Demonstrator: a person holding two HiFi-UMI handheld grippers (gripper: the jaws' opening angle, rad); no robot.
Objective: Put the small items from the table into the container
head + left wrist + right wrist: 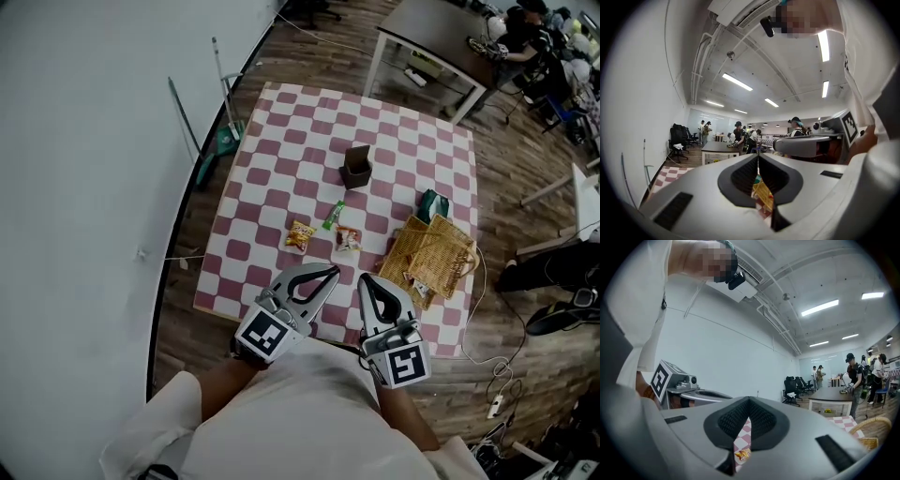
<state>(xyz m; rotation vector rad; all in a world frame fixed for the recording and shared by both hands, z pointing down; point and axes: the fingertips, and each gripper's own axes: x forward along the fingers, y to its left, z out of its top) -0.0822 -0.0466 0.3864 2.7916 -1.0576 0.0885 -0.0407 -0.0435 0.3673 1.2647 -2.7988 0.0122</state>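
Note:
A dark brown container (356,166) stands upright near the middle of the pink-and-white checkered table (272,178). In front of it lie three small items: a yellow snack packet (300,234), a green packet (334,215) and a red-and-white packet (348,240). My left gripper (330,274) hovers over the table's near edge, its tips together and nothing held. My right gripper (367,279) is beside it, also shut and empty. In the left gripper view the left gripper (758,158) has its tips meeting. Below the right gripper (749,400) a snack packet (742,454) shows through the gap.
A wicker basket (433,259) lies on the table's right side with a green bag (432,203) behind it. A green dustpan and poles (223,141) lean at the table's left edge. Another table (431,37), chairs and people are farther back. Cables lie on the floor (497,375).

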